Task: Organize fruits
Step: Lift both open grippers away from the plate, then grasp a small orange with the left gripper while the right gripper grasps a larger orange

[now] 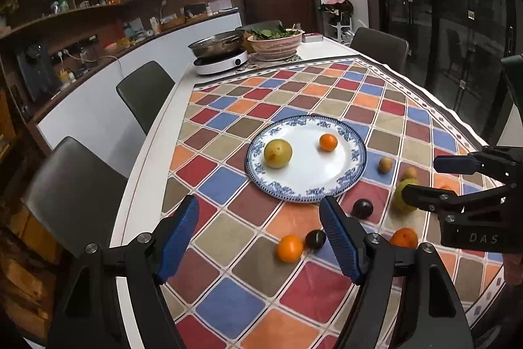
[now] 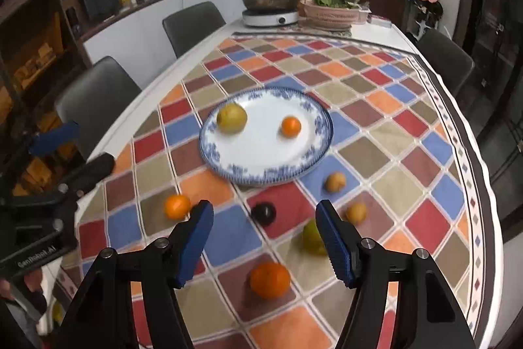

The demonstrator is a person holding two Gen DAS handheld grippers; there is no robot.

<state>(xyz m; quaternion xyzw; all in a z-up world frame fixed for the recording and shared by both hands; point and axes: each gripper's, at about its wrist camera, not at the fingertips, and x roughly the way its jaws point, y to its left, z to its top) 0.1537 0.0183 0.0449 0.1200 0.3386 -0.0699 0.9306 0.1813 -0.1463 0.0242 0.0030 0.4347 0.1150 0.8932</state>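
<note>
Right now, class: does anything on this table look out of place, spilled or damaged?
Nothing spilled or damaged. Only a pear and an orange sit on the plate; the other fruits lie scattered on the tablecloth, including a dark plum.

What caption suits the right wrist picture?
Open right gripper hovers over scattered fruit beside a plate holding two.

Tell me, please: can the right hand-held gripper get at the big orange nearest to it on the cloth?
Probably yes. The right hand-held gripper is open and the orange lies just below its gap, with bare cloth around it. The green fruit sits apart, beside the right finger.
</note>
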